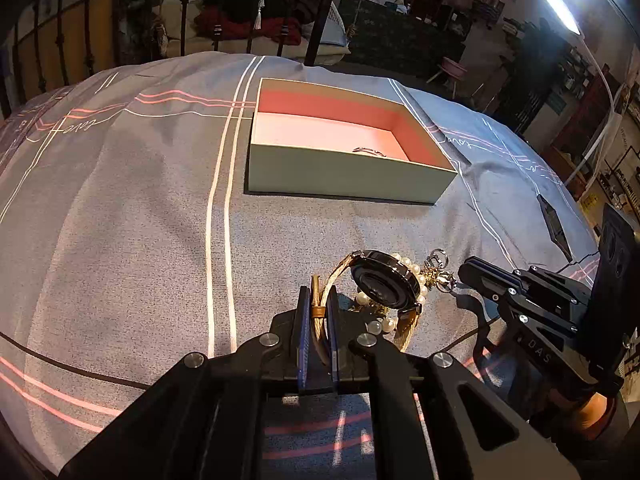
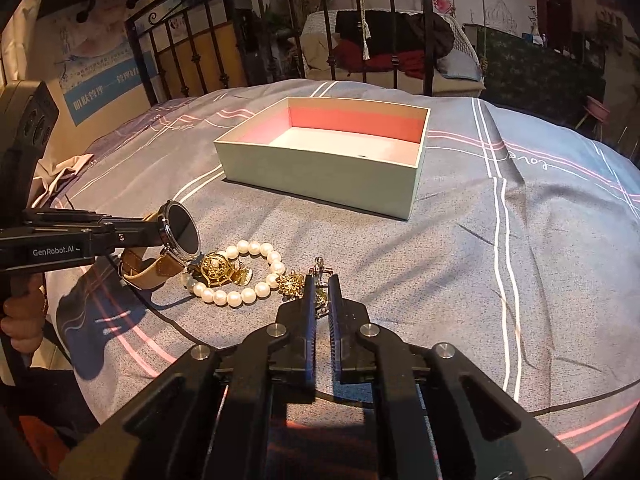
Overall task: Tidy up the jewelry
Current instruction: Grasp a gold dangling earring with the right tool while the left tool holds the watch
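My left gripper (image 1: 318,292) is shut on the tan strap of a wristwatch (image 1: 386,284), whose round dark face tilts up; it shows in the right wrist view (image 2: 182,236) held by the left gripper (image 2: 140,232). My right gripper (image 2: 322,284) is shut on a small gold and silver trinket (image 2: 320,276) lying on the bed; it also shows in the left wrist view (image 1: 466,274). A pearl bracelet (image 2: 240,276) with gold charms (image 2: 218,268) lies between them. An open pale green box (image 2: 320,176) with pink inside stands farther back (image 1: 344,176) and holds a small ring-like piece (image 1: 370,152).
Everything rests on a grey-blue bedspread (image 2: 520,264) with white and pink stripes. A black metal bed rail (image 2: 200,52) runs along the far edge. A lit lamp (image 1: 558,6) stands at the right. Furniture and clutter fill the room beyond.
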### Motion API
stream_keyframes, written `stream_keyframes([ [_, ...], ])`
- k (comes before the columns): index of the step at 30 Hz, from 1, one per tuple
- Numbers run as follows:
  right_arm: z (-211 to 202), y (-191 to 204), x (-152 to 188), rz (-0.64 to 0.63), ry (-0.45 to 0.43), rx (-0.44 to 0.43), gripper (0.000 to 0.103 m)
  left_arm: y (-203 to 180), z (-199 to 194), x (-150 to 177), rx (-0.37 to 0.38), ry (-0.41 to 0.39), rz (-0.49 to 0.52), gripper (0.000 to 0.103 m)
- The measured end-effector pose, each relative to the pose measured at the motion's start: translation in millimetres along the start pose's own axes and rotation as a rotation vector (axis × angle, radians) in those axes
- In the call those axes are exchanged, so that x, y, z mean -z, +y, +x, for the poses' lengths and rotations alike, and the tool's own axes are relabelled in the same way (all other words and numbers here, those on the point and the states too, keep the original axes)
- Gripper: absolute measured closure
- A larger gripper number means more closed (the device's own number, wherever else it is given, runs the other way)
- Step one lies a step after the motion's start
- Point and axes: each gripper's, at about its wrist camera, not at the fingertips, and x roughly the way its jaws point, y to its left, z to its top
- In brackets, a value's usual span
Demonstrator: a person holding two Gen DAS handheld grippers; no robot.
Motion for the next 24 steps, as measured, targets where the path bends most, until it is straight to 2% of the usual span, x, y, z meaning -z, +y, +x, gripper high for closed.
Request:
stream_keyframes([
  [8, 17, 6, -13, -0.038, 0.025, 0.020, 0.096, 0, -1, 1, 0.003, -0.001, -0.002, 0.096],
  [12, 27, 2, -9, -0.025, 0.074, 0.028, 0.096, 0, 0, 0, 0.006, 0.001, 0.000, 0.096],
  [18, 18, 5, -13, -0.040, 0.027, 0.031, 0.096, -3, 0, -3, 0.015, 0.001, 0.006, 0.096],
  [24, 14, 6, -23, -0.060, 0.016, 0.052, 0.096, -10, -4, -20, 0.023, -0.040, 0.030, 0.096],
])
